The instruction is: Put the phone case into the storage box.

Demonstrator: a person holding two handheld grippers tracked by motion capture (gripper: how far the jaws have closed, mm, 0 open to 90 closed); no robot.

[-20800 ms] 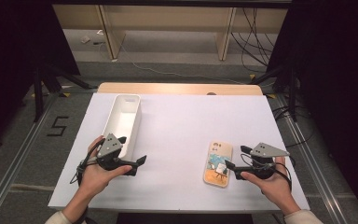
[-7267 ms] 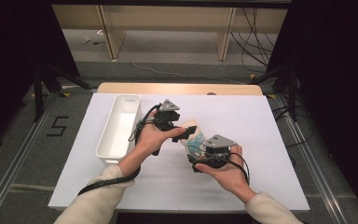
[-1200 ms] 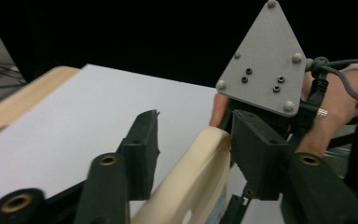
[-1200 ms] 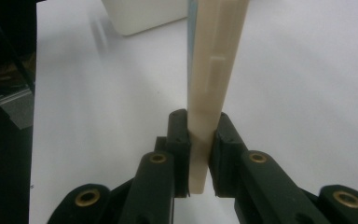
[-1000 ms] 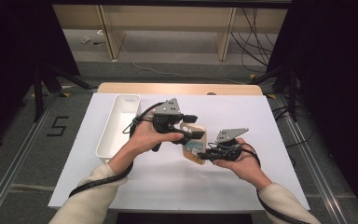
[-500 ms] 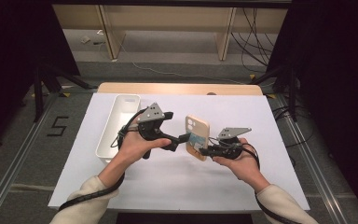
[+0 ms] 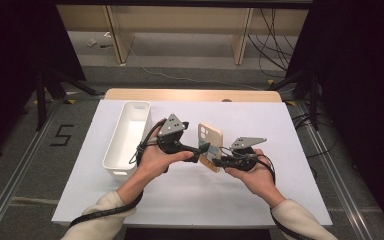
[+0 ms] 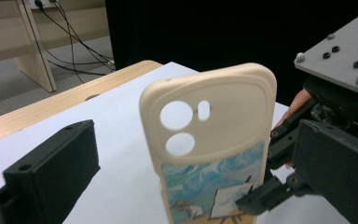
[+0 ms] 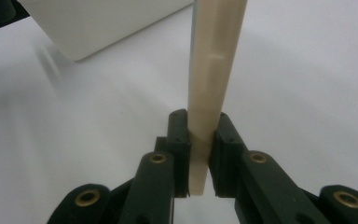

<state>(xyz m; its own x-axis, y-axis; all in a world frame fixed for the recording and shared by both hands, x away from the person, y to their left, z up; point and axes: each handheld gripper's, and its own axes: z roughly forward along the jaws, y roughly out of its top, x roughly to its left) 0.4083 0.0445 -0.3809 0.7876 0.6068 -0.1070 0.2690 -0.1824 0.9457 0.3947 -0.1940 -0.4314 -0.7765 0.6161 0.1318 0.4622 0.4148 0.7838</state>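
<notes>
Since the earlier frame, the left tool (image 7: 196,150) has drawn back, its jaws just opened and empty. Right tool (image 7: 219,161) clamps the beige picture-backed phone case (image 7: 210,145) upright above the white bench (image 7: 260,200). Placement into the white rectangular bin (image 7: 127,137), beyond the left tool, probably remains.

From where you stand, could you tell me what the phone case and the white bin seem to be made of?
The phone case looks like soft matte silicone or rubbery plastic, cream-coloured: rounded edges, dull even surface, with a printed picture on its lower part. The white bin looks like rigid moulded plastic, smooth with a slight sheen and thin walls. Neither can be confirmed by look alone.
</notes>
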